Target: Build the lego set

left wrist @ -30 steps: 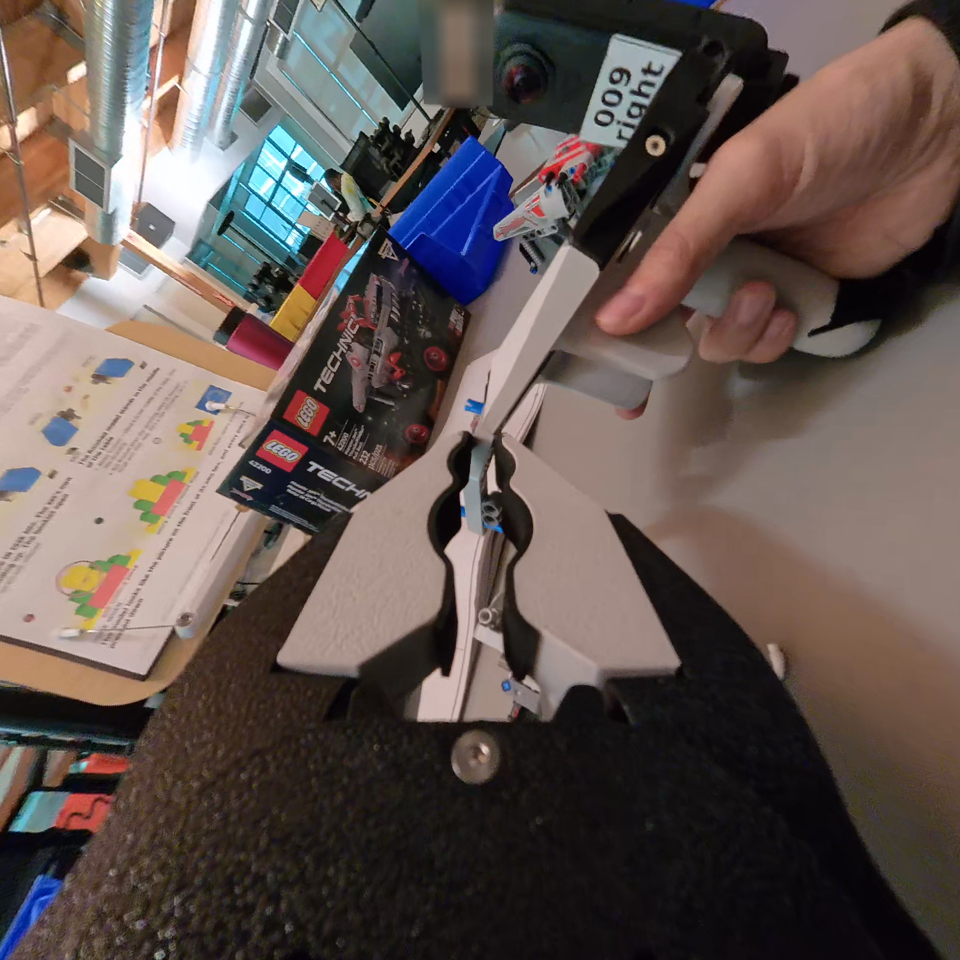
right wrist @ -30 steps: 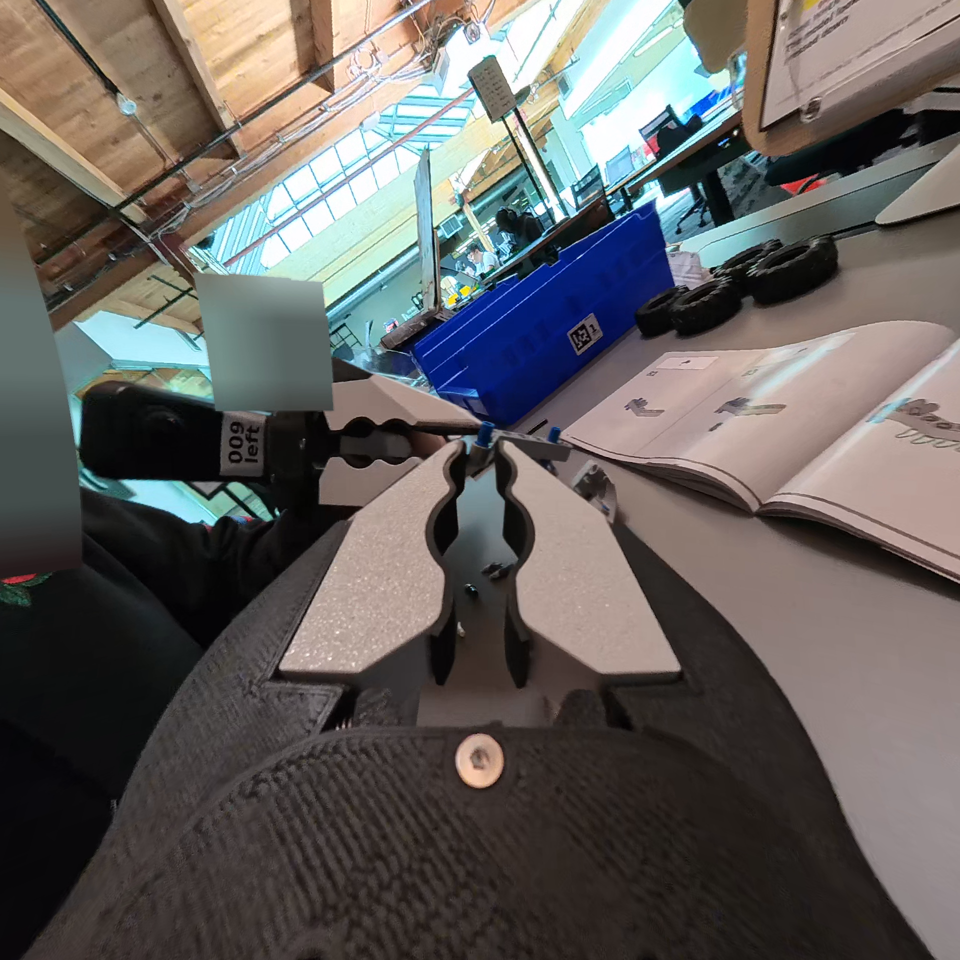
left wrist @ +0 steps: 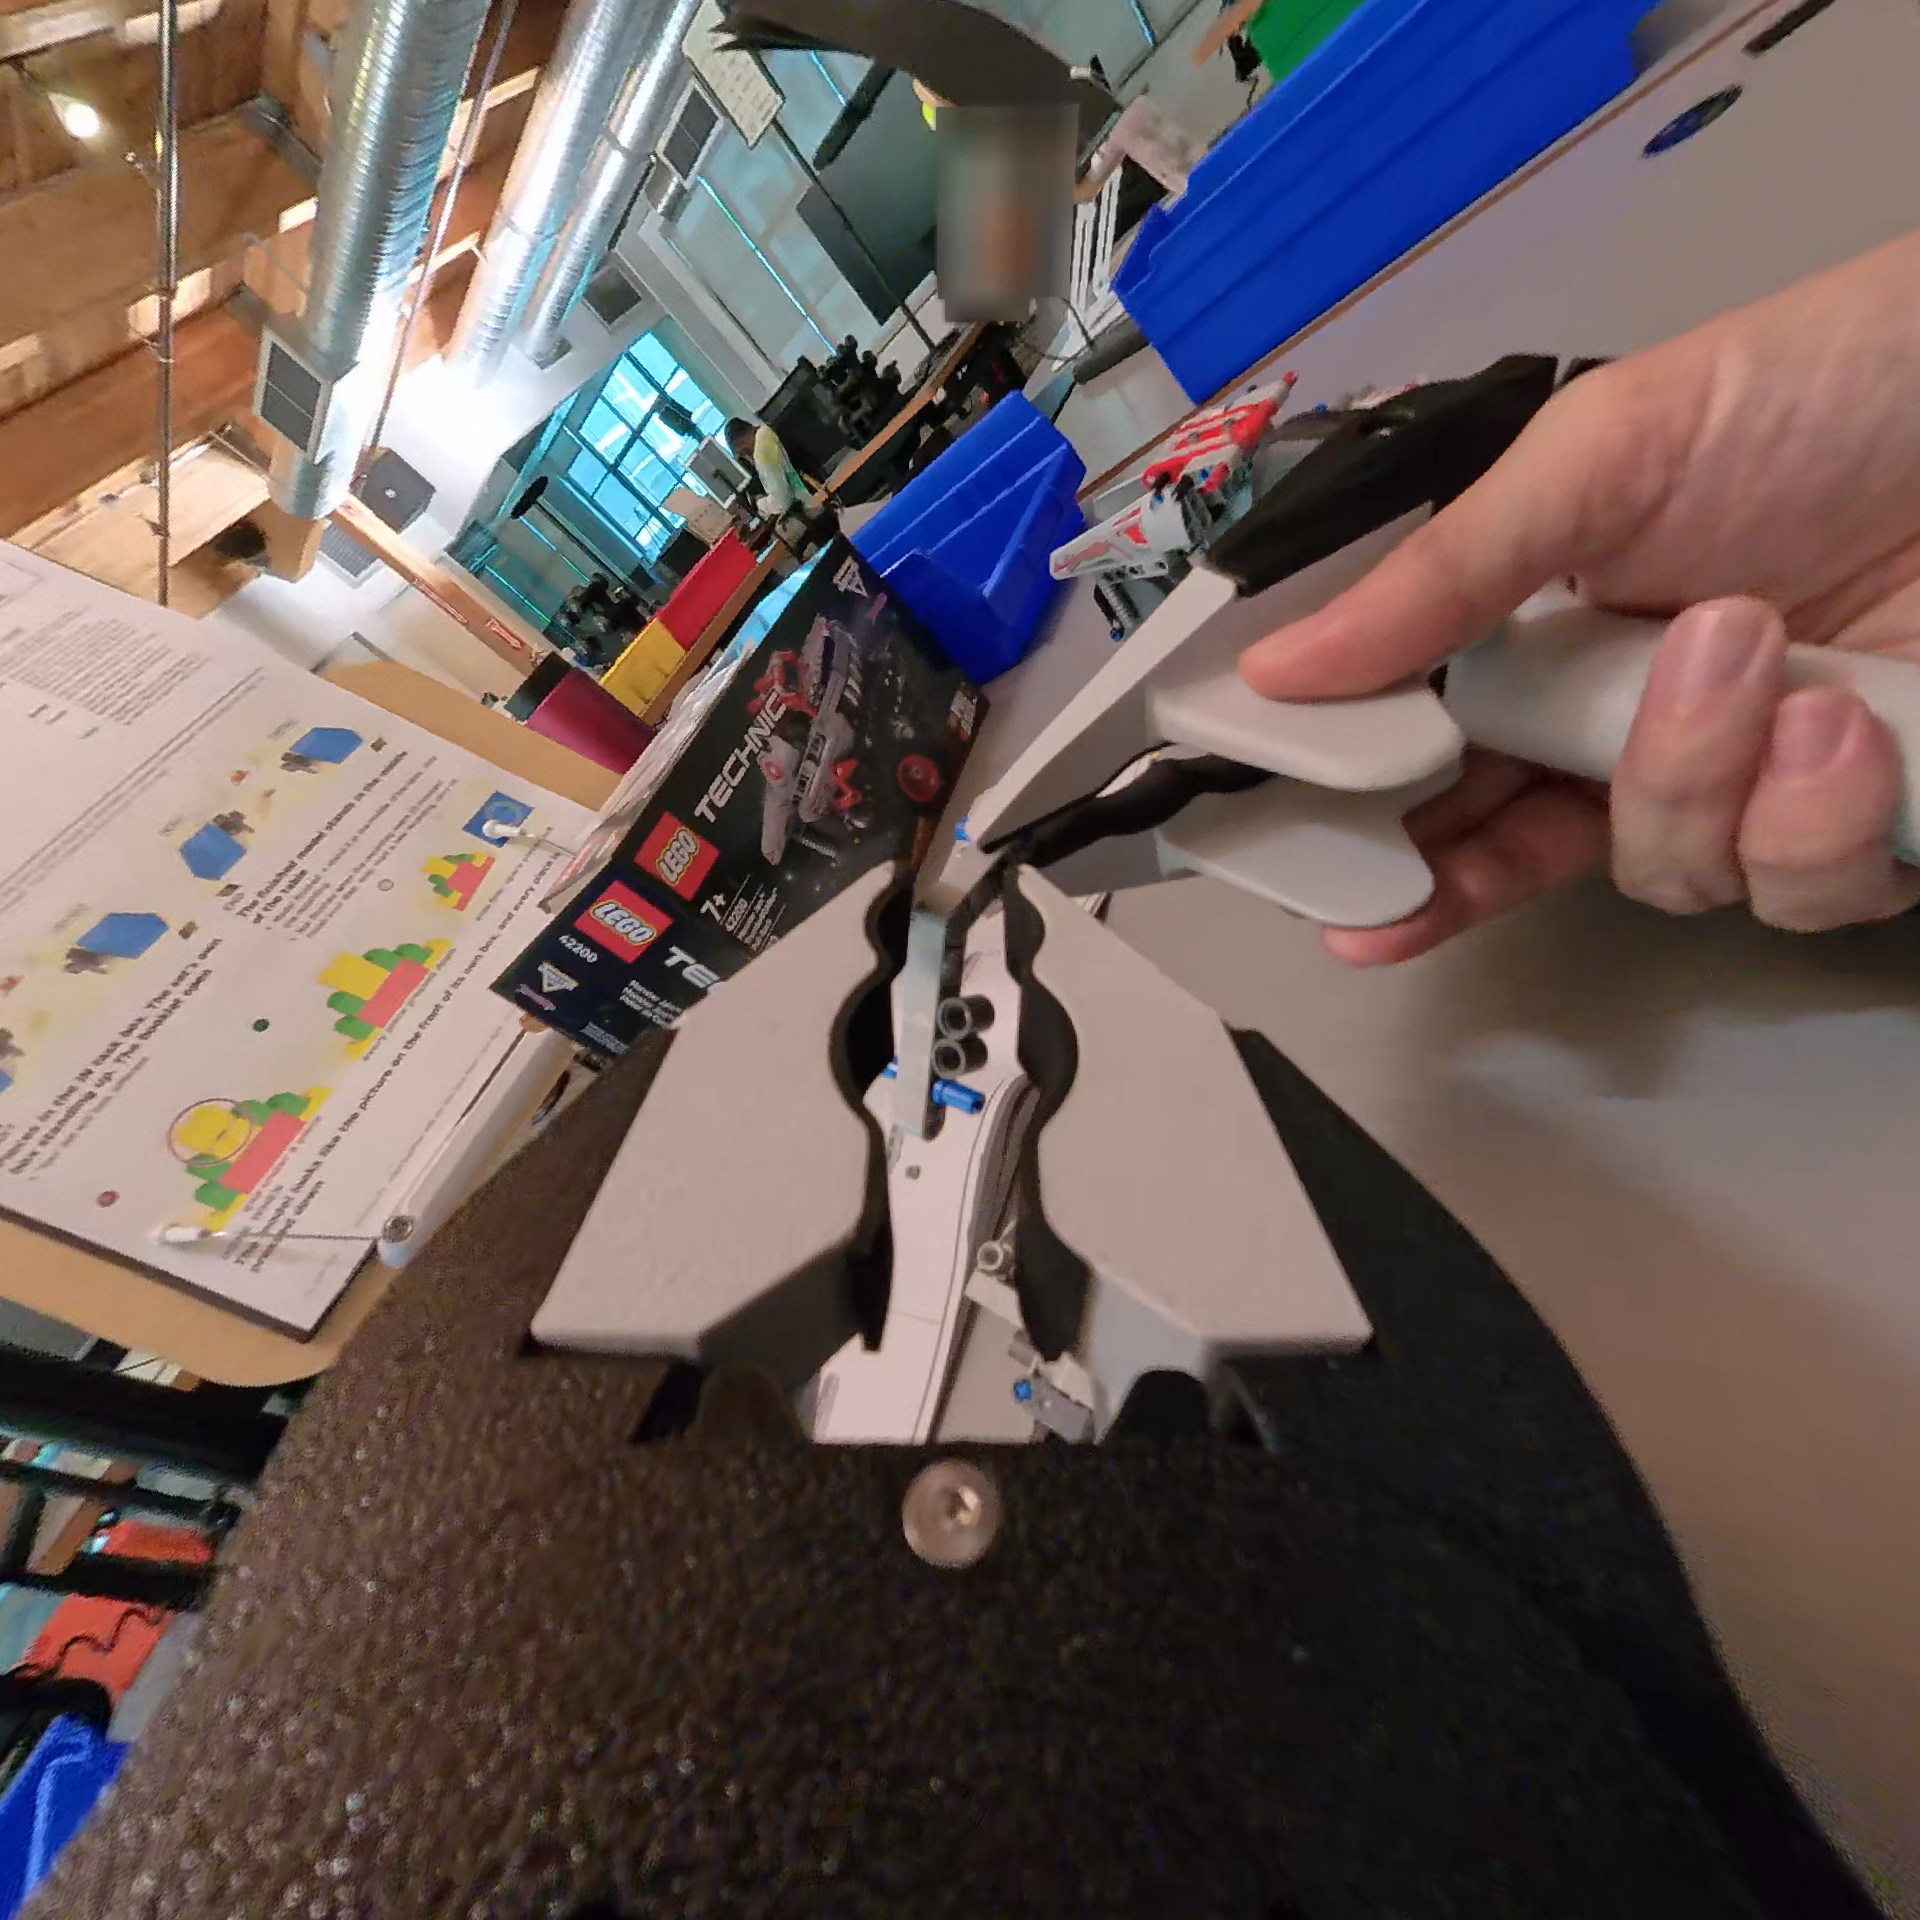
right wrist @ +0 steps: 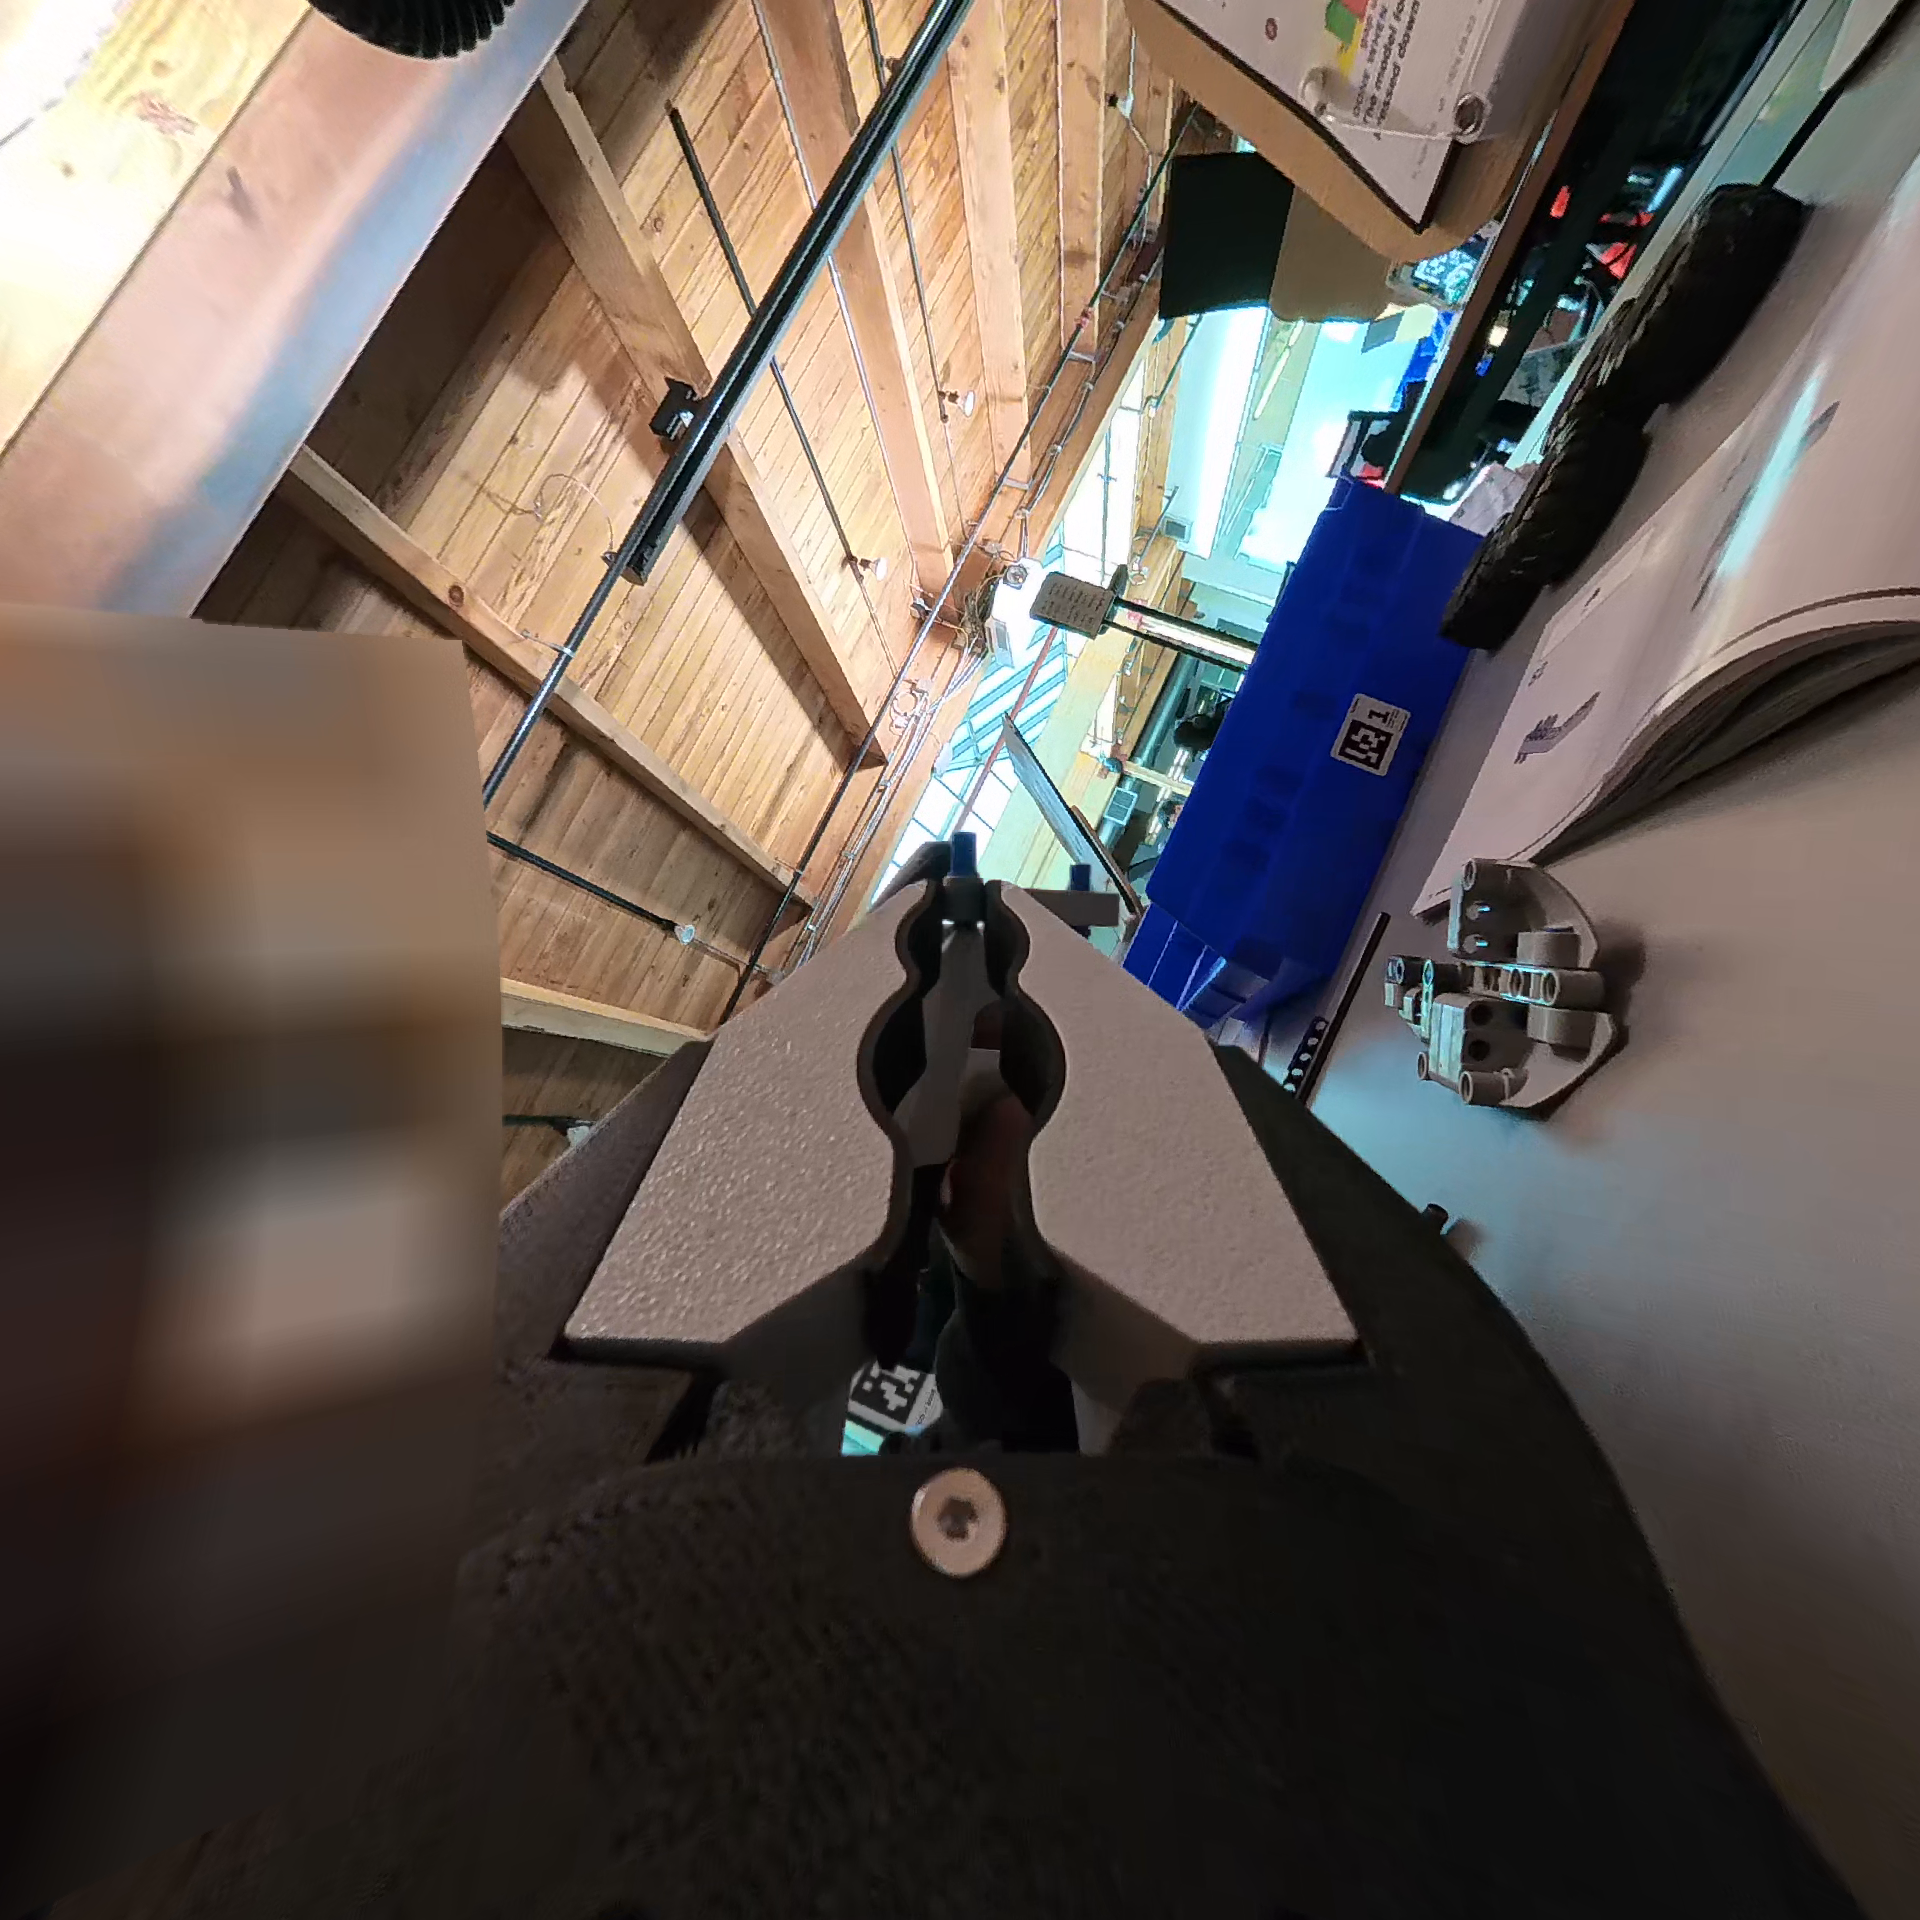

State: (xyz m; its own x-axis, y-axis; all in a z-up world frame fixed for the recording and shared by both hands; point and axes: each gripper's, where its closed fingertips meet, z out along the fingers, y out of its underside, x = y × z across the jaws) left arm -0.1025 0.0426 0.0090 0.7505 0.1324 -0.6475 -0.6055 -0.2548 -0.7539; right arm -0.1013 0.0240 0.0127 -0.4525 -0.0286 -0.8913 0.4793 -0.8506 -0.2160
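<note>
Setting: Workshop hall with a timber ceiling and silver ducts; a pale grey table serves as the work surface.
Left gripper: the left gripper is seen with its grey fingers drawn narrow, closed on a light grey lego beam carrying dark grey round connectors and a small blue pin.
Right gripper: the right gripper is likewise nearly closed, pinching a small pale grey piece topped by a blue peg; in the left wrist view its tips are met at the far end of the beam.
Step in hand: a small part appears to be being pressed onto the beam, held in the air between both tools.
Other lego parts: a grey sub-assembly of beams on a curved panel lies on the table to the right, near an open white instruction booklet; black rubber tyres lie beyond it. A red and white part-built model stands far off beside a blue plastic bin.
Background items: a black printed set box leans at the left, next to a clipboard sheet with coloured brick pictures.
Risks: misalignment of peg and hole could jam the push; too hard a push could twist the beam out of the narrow grip; a dropped pin would roll away and be hard to recover.
</note>
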